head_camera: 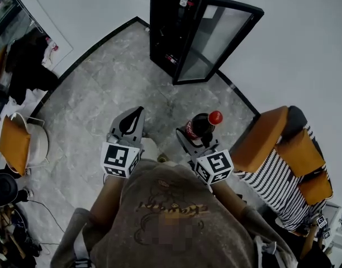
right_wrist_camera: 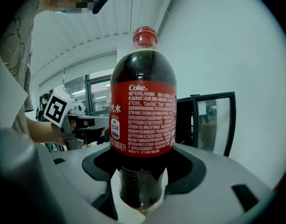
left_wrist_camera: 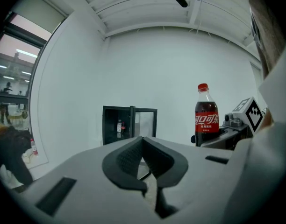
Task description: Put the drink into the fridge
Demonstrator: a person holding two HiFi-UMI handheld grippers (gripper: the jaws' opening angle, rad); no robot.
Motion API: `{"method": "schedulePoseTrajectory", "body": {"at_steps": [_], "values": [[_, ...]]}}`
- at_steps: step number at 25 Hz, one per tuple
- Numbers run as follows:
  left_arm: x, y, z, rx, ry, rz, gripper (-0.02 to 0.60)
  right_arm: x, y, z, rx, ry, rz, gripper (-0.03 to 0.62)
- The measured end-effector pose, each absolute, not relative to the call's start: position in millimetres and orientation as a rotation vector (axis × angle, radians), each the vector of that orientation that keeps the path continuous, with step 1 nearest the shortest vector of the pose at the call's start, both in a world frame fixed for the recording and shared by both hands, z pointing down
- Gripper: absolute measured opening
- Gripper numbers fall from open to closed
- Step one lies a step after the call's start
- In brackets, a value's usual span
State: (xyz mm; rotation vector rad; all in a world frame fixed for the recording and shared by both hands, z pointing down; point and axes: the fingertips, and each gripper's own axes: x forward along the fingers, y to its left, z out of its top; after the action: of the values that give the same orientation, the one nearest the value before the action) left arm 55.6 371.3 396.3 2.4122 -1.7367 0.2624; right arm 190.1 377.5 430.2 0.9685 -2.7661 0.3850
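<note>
A cola bottle with a red cap and red label stands upright in my right gripper, which is shut on its lower body. In the right gripper view the bottle fills the middle, held between the dark pads. My left gripper is shut and holds nothing; its jaws meet in the left gripper view, where the bottle shows to the right. The black fridge stands ahead against the white wall, its glass door swung open to the right.
An orange and black chair with a striped cloth stands close on the right. An orange-cushioned chair and dark clothes are at the left. Grey marble floor stretches between me and the fridge. A small bottle sits inside the fridge.
</note>
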Motion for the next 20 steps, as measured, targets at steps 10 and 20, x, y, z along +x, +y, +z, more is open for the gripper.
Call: {"method": "schedulePoseTrajectory", "body": {"at_steps": [10, 20], "values": [[49, 318, 405, 2.433, -1.693, 0.263, 0.005, 174, 328, 432, 0.982, -2.766, 0.364, 0.293], [20, 248, 401, 2.457, -1.65, 0.269, 0.005, 143, 264, 429, 1.003, -2.764, 0.388, 0.293]]}}
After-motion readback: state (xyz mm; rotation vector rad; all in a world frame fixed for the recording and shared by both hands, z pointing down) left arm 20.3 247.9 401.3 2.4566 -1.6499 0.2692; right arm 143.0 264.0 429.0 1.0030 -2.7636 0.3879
